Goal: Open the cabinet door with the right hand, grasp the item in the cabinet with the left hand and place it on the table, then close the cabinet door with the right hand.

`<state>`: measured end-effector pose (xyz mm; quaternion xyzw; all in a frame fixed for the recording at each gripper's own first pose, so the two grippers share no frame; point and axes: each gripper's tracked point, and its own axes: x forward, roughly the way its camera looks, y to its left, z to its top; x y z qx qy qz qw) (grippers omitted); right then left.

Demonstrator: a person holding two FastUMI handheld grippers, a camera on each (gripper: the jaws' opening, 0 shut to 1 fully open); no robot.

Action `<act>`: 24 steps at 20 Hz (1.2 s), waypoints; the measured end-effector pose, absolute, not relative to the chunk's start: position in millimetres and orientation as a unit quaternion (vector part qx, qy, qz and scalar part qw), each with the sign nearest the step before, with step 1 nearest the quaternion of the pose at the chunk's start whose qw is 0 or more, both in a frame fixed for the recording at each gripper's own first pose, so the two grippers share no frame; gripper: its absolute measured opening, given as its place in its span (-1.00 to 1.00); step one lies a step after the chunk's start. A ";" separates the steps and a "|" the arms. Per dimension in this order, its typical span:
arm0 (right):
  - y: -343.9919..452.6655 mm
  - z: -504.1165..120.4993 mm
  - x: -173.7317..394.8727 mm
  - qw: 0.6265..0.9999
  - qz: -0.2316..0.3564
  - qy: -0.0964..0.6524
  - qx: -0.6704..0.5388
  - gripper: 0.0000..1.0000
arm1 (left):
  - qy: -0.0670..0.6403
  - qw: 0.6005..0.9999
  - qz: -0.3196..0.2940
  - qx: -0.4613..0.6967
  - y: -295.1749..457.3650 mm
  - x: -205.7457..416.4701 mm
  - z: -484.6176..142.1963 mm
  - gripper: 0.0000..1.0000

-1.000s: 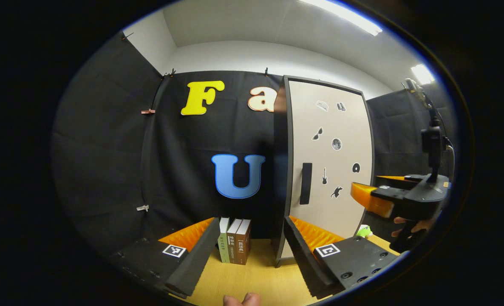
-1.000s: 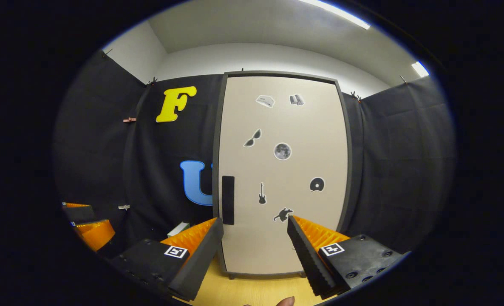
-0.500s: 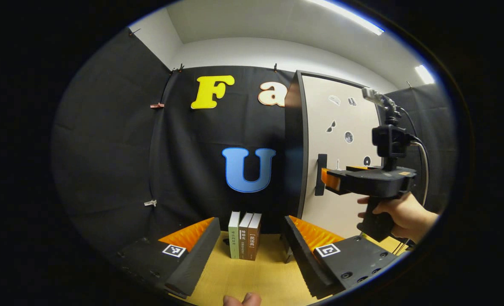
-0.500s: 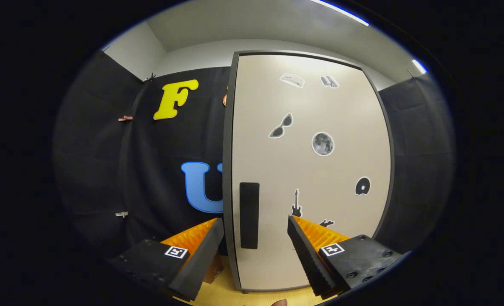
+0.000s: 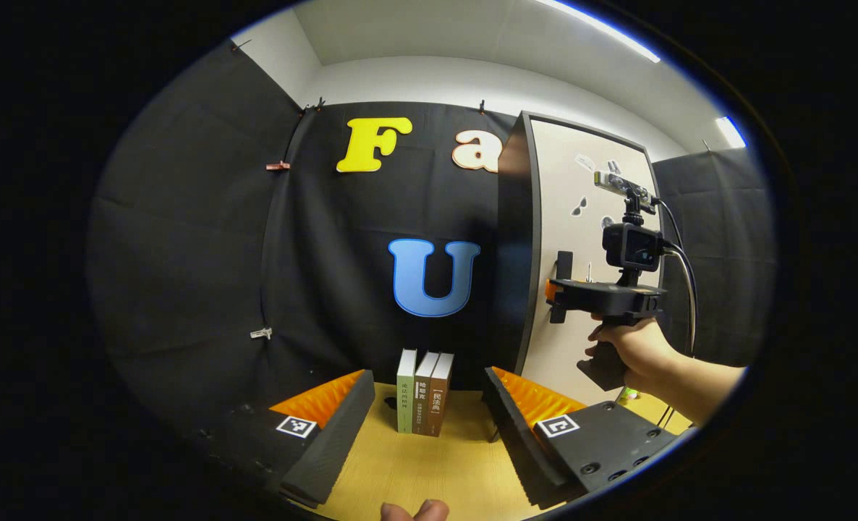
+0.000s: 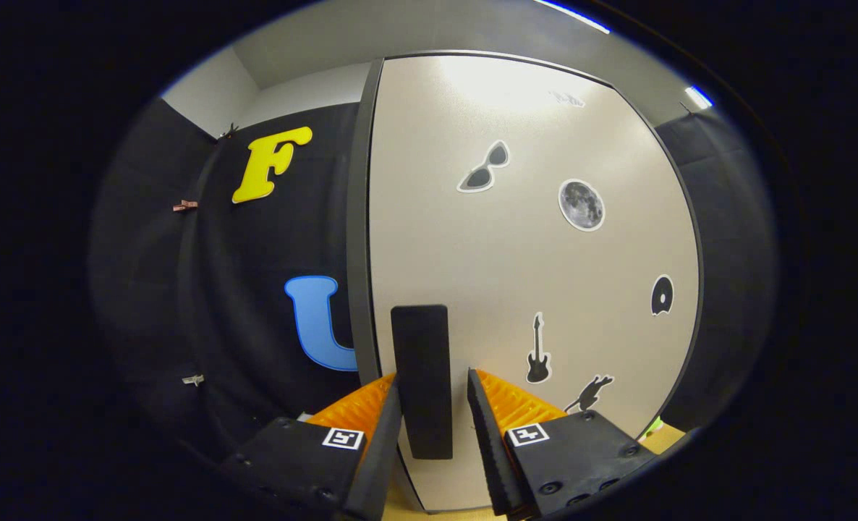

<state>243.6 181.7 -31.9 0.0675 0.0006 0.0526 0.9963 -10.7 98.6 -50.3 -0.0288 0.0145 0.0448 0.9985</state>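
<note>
Left gripper view: left gripper [image 5: 425, 427] held low over the table [image 5: 429, 474], fingers wide apart, nothing between them. Three books [image 5: 425, 393] standing upright at the table's back edge, just left of the cabinet [image 5: 517, 246]. Farther right, a hand [image 5: 628, 347] holding the right gripper [image 5: 553, 295], now up against the door handle [image 5: 563, 265]; half a second ago still a bit short of it.

Right gripper view: right gripper [image 6: 432, 427] now closed in to a narrow gap with the handle [image 6: 421, 380] between the fingers, much wider before. Cannot tell if both fingers press on it. Cabinet door [image 6: 530, 275] bigger and closer than before, shut. Item inside hidden.
</note>
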 end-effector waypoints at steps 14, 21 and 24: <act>180.7 -32.5 213.9 0.991 0.115 0.043 0.056 -0.53 | 0.003 0.998 0.047 -0.041 89.7 -25.7 -42.6 0.89; 160.3 -18.7 148.7 0.981 0.170 0.050 0.074 -0.53 | -0.002 0.999 0.037 -0.039 64.9 -35.8 -37.6 0.89; 141.1 -12.1 121.8 0.978 0.185 0.051 0.077 -0.53 | -0.007 0.999 0.034 -0.034 54.0 -39.7 -33.9 0.89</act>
